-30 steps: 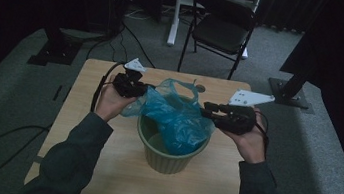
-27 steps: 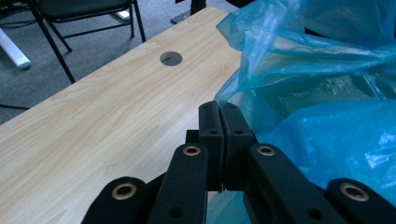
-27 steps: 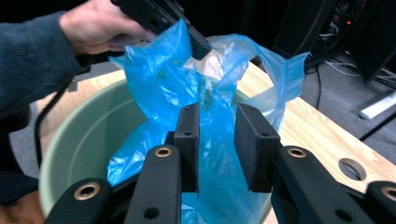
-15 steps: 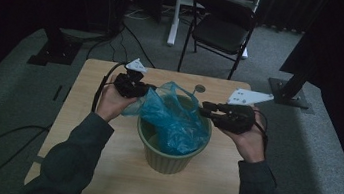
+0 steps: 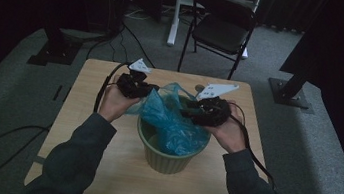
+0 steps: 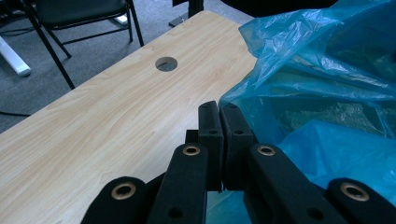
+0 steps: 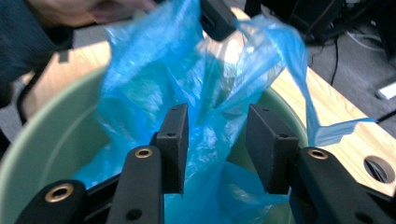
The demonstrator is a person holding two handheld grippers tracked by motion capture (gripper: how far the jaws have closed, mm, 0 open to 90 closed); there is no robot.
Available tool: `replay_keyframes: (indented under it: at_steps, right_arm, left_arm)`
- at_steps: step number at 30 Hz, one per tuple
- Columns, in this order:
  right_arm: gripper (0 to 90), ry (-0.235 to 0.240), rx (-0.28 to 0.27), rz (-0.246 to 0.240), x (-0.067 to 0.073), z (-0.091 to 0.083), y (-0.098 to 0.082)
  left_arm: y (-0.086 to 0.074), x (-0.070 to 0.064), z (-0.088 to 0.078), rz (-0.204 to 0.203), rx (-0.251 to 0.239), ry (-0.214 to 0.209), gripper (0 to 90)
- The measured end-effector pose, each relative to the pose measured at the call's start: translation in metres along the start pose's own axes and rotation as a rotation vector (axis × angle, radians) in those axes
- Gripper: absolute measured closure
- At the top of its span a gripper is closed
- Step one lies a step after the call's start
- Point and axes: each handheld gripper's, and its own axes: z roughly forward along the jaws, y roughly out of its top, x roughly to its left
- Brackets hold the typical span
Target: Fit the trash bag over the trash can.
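The bin (image 5: pixel 169 152) stands on the table (image 5: pixel 82 115), near its front edge, with the plastic bag (image 5: pixel 171 122) in it and spilling up over the rim. Left gripper (image 5: pixel 133 86) sits at the bag's left edge, right gripper (image 5: pixel 193 114) at its right, above the bin. Behind the table, a chair (image 5: pixel 219 30) on the floor.

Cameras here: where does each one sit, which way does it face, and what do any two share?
High view: above the person's side, facing forward and down on the table; both forearms, left claw and right claw at the bin.
Left gripper view: on the left claw, along shut jaws pinching the bag, table beyond.
Right gripper view: on the right claw, over the bin rim; jaws just opened, bag between them.
Shared: blue bag, table hole.
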Motion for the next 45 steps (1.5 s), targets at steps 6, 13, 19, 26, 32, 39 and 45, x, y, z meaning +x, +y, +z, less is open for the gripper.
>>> replay_keyframes:
  at_steps: [6, 13, 19, 26, 32, 39, 45]
  right_arm:
    - [88.9, -0.078, 0.068, -0.006, -0.007, 0.004, -0.003]
    - [90.0, -0.127, 0.086, 0.020, -0.016, -0.001, -0.010]
    - [80.6, -0.114, 0.018, 0.048, -0.019, -0.011, -0.014]
    - [65.1, -0.027, -0.022, 0.021, -0.009, -0.011, -0.005]
    - [58.8, 0.001, 0.011, 0.018, -0.006, -0.002, -0.003]
    - [88.6, -0.072, 0.099, 0.024, -0.011, 0.005, -0.007]
    - [90.0, -0.137, 0.120, 0.076, -0.026, -0.002, -0.015]
  left_arm:
    - [0.001, 0.000, 0.002, 0.002, 0.003, 0.009, 88.7]
    - [0.001, -0.001, 0.006, 0.005, 0.011, 0.015, 88.5]
    - [0.003, -0.002, 0.008, 0.008, 0.012, 0.014, 88.5]
    - [0.005, -0.005, 0.008, 0.010, 0.007, 0.016, 88.5]
    - [0.007, -0.006, 0.009, 0.015, 0.000, 0.017, 88.5]
    - [0.008, -0.007, 0.011, 0.011, -0.001, 0.019, 88.5]
    - [0.012, -0.009, 0.017, 0.020, 0.006, 0.035, 87.5]
